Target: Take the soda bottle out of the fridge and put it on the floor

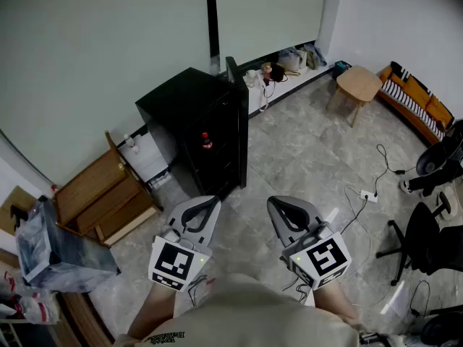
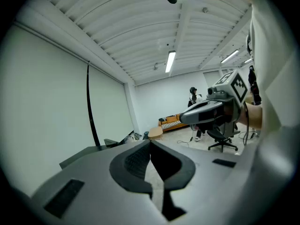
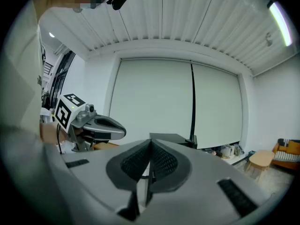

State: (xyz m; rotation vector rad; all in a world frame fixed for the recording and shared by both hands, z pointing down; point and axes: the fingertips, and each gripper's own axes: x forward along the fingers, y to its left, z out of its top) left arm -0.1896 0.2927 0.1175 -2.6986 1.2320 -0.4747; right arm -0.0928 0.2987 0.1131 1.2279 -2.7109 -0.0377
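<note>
The black fridge stands ahead by the wall with its door swung open. Inside it on a shelf is the soda bottle, dark with a red label. My left gripper and right gripper are held side by side well short of the fridge, above the floor. Both are shut with nothing between the jaws. In the left gripper view the left gripper has its tips together and the right gripper shows beside it. In the right gripper view the right gripper points over the fridge top.
A wooden cabinet lies left of the fridge, with a plastic-covered bin nearer. A round stool and an orange sofa stand at the right back. A power strip with cables and an office chair are on the right.
</note>
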